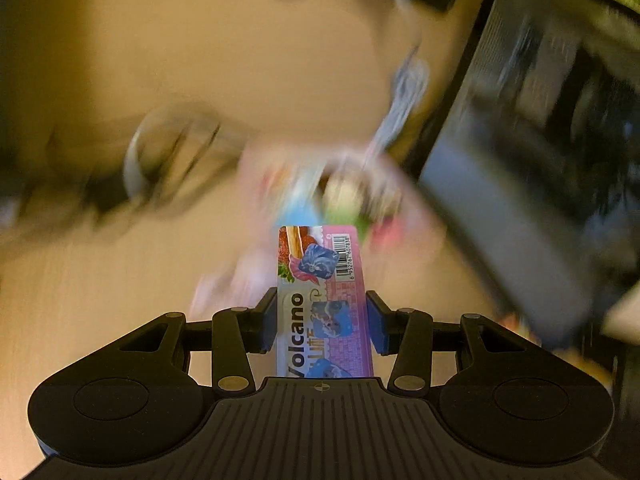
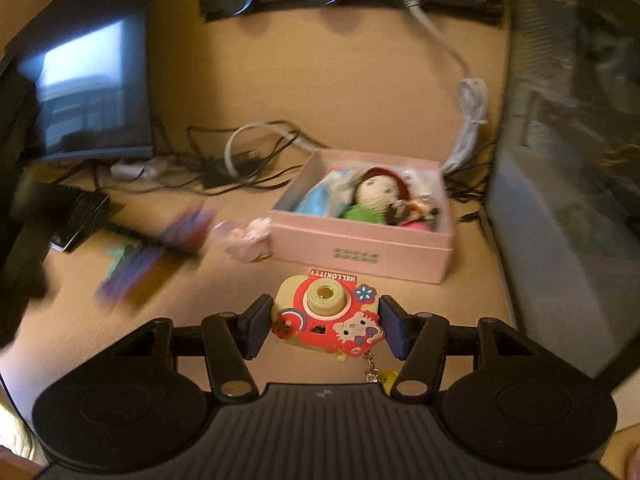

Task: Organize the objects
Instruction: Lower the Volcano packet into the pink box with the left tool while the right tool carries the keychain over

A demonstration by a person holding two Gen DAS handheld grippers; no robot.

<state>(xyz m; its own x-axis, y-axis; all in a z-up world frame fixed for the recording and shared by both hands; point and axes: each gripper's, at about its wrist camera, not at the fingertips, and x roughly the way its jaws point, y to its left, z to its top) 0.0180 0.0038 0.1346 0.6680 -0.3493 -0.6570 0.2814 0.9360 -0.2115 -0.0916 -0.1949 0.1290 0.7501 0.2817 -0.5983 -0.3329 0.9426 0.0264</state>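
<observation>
Left tool (image 1: 322,316) clamps Volcano snack pack (image 1: 320,292) low, long end sticking out; fast swing can twist it loose. Right tool (image 2: 320,326) pinches toy camera (image 2: 326,314) before pink box (image 2: 360,248); you risk clipping near wall, box already crowded.

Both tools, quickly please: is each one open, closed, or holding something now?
Left tool: closed on the Volcano packet.
Right tool: closed on the Hello Kitty toy camera.

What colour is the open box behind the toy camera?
Pale pink; the open cardboard box shows best in the right wrist view, beyond the red Hello Kitty toy camera.
</observation>
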